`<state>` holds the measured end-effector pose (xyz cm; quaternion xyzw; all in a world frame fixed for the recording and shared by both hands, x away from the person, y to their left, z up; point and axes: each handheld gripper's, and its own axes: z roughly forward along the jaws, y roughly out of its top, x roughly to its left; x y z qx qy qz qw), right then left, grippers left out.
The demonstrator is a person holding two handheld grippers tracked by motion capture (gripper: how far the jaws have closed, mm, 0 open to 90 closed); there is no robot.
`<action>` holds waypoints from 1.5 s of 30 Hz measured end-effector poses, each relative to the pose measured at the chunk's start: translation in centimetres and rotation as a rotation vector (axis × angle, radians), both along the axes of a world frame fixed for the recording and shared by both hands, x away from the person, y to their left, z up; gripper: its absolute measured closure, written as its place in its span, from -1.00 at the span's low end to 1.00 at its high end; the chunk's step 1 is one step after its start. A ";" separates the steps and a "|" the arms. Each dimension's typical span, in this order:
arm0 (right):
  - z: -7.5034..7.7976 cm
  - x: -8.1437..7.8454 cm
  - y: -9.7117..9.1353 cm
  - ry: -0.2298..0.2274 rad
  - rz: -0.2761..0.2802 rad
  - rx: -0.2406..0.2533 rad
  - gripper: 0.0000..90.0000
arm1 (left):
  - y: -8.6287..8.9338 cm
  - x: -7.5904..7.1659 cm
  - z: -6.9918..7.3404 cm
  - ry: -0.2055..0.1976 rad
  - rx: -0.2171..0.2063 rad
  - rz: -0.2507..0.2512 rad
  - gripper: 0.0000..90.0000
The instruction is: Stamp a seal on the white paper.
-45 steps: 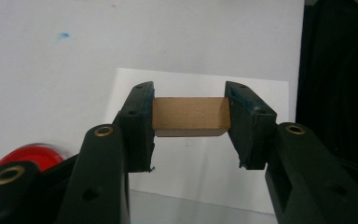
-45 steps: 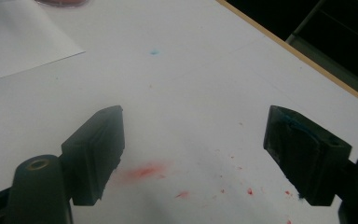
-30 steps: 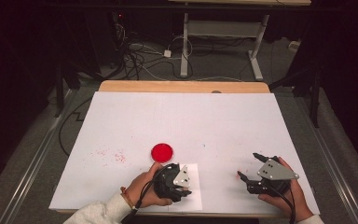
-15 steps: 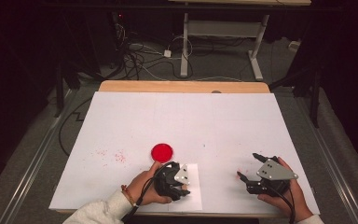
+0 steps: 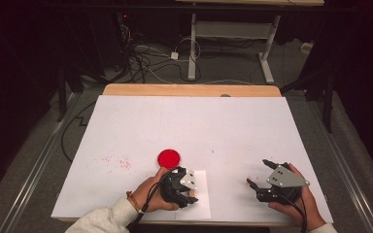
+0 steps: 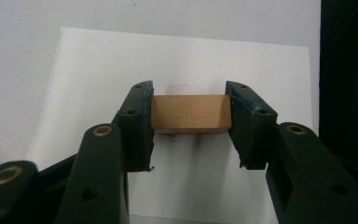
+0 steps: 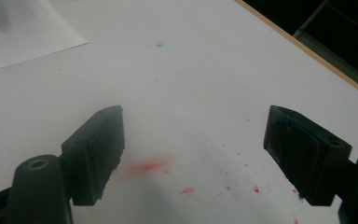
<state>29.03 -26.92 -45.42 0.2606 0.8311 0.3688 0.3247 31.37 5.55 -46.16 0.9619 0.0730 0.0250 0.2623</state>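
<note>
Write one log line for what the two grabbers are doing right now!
left gripper: shut on wooden block, over paper sheet | right gripper: open, holding nothing, over red smears | red disc: untouched on table

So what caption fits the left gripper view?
Left gripper shut on a wooden block above a white paper sheet.

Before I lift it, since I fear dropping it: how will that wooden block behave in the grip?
Probably stiff: the block keeps its shape, squeezed between both pads. Flat faces suggest it won't roll. Likely light, being small plain wood.
</note>
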 end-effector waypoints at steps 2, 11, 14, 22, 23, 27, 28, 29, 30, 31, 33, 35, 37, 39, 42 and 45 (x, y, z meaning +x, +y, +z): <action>0.0 0.0 0.1 -0.005 -0.001 -0.012 -0.54 | 0.0 0.0 0.0 0.004 0.001 0.002 0.19; -0.1 -0.1 0.1 -0.006 -0.001 -0.020 -0.54 | -0.1 0.0 0.0 0.008 0.006 0.006 0.19; -0.1 -0.1 0.2 -0.004 0.001 -0.024 -0.54 | 0.0 0.1 0.0 0.011 0.003 0.009 0.19; -0.1 -0.1 0.2 -0.006 0.001 -0.024 -0.54 | 0.0 0.0 -0.1 0.008 -0.005 0.015 0.19; 0.0 -0.1 0.2 -0.008 0.001 -0.021 -0.54 | 0.0 -0.1 -0.1 0.006 -0.004 0.016 0.19; 0.0 -0.1 0.1 -0.011 -0.001 -0.020 -0.54 | 0.1 -0.2 0.0 -0.001 -0.009 0.016 0.19; 0.0 -0.1 0.2 -0.011 0.000 -0.022 -0.54 | 0.1 -0.3 0.1 -0.011 -0.005 0.010 0.20; 0.0 -0.2 0.2 -0.012 0.000 -0.023 -0.54 | 0.1 -0.3 0.2 -0.016 0.002 0.005 0.20; 0.0 -0.2 0.1 -0.011 0.001 -0.023 -0.54 | 0.1 -0.3 0.4 -0.015 -0.007 0.006 0.20; 0.1 -0.2 0.1 -0.011 0.002 -0.022 -0.54 | 0.2 -0.2 0.7 -0.025 -0.020 0.021 0.20; 0.1 -0.2 0.1 -0.012 0.002 -0.022 -0.54 | 0.6 -0.1 1.5 -0.030 -0.063 0.028 0.20; 0.1 -0.2 0.1 -0.013 0.002 -0.020 -0.54 | 1.0 -0.1 2.3 -0.054 -0.087 0.040 0.20; 0.1 -0.2 0.1 -0.014 0.000 -0.019 -0.54 | 1.5 -0.1 2.9 -0.072 -0.106 0.057 0.20; 0.2 -0.2 0.1 -0.016 0.002 -0.017 -0.54 | 2.0 0.0 3.3 -0.090 -0.110 0.073 0.20; 0.3 -0.3 0.1 -0.019 0.004 -0.011 -0.54 | 2.9 0.1 3.9 -0.113 -0.123 0.098 0.20; 0.4 -0.3 0.1 -0.023 0.004 -0.008 -0.54 | 3.7 0.3 4.3 -0.128 -0.132 0.120 0.20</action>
